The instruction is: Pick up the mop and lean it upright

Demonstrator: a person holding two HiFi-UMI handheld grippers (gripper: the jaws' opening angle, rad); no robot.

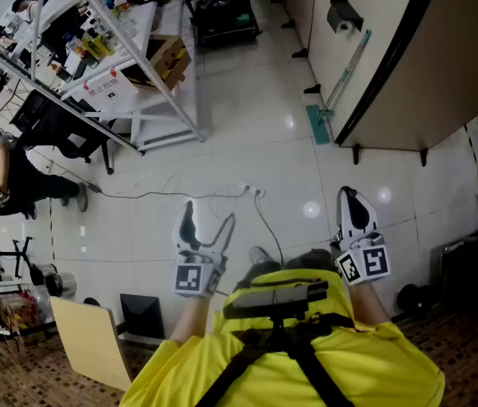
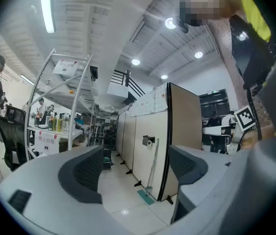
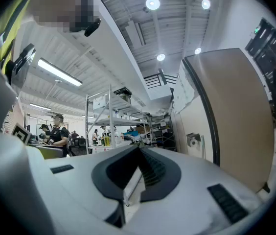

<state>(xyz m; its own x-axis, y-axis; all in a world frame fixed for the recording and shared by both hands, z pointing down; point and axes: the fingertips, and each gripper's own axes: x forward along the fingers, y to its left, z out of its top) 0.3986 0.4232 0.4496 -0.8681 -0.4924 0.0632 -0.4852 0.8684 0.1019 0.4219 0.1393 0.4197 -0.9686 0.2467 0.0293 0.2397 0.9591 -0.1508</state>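
Note:
The mop (image 1: 341,78) leans upright against the beige partition wall (image 1: 408,83), and its green head (image 1: 318,125) rests on the white floor. My left gripper (image 1: 208,220) is held low in front of me, well short of the mop, with its jaws wide open and empty. In the left gripper view the mop (image 2: 152,169) stands far off between the open fingers (image 2: 86,173). My right gripper (image 1: 354,202) is shut with nothing in it, also far from the mop. In the right gripper view its pads (image 3: 150,168) meet.
A metal shelf rack (image 1: 150,75) with a cardboard box (image 1: 168,58) stands at the left. A cable (image 1: 180,196) lies across the floor ahead. A paper holder (image 1: 341,14) hangs on the partition. A person (image 1: 2,176) sits far left, and a brown board (image 1: 95,342) leans near my feet.

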